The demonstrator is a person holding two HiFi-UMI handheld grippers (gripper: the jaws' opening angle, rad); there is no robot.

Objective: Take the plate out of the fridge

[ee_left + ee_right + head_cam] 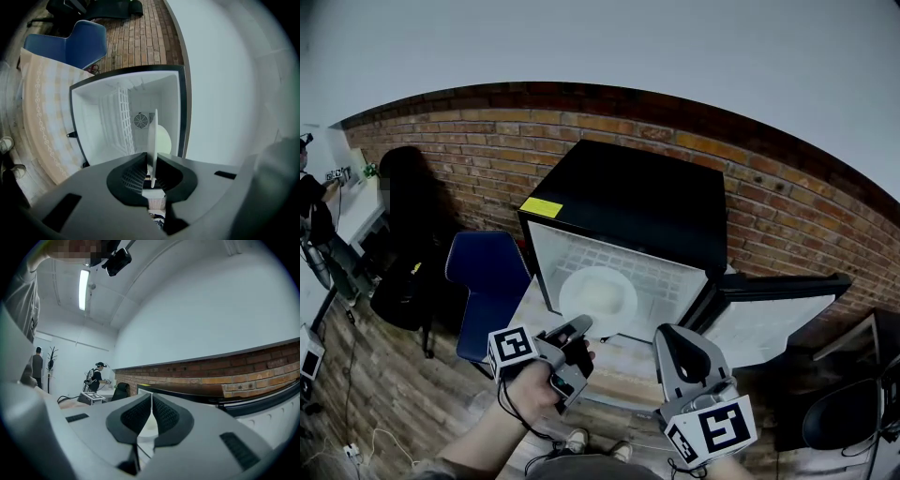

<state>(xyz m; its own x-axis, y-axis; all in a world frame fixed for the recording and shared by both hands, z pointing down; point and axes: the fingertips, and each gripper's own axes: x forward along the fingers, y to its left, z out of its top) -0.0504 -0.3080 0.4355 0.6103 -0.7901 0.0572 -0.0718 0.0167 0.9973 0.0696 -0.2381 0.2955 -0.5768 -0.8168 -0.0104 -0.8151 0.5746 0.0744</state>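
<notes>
A black mini fridge [628, 202] stands open on a table, its white inside [117, 122] facing me. The white plate [598, 292] is at the fridge's mouth, low in the opening. My left gripper [579, 325] is shut on the plate's near rim. In the left gripper view the plate [153, 136] shows edge-on between the dark pads, with the fridge's back wall and fan behind it. My right gripper [670, 336] hovers to the right of the plate, in front of the fridge, shut and holding nothing. In the right gripper view its jaws [151, 409] meet.
The fridge door [769, 319] hangs open to the right. The table wears a patterned cloth [623, 370]. A blue chair [487, 281] stands to the left, against a brick wall [787, 202]. A person [96, 376] works far off to the left.
</notes>
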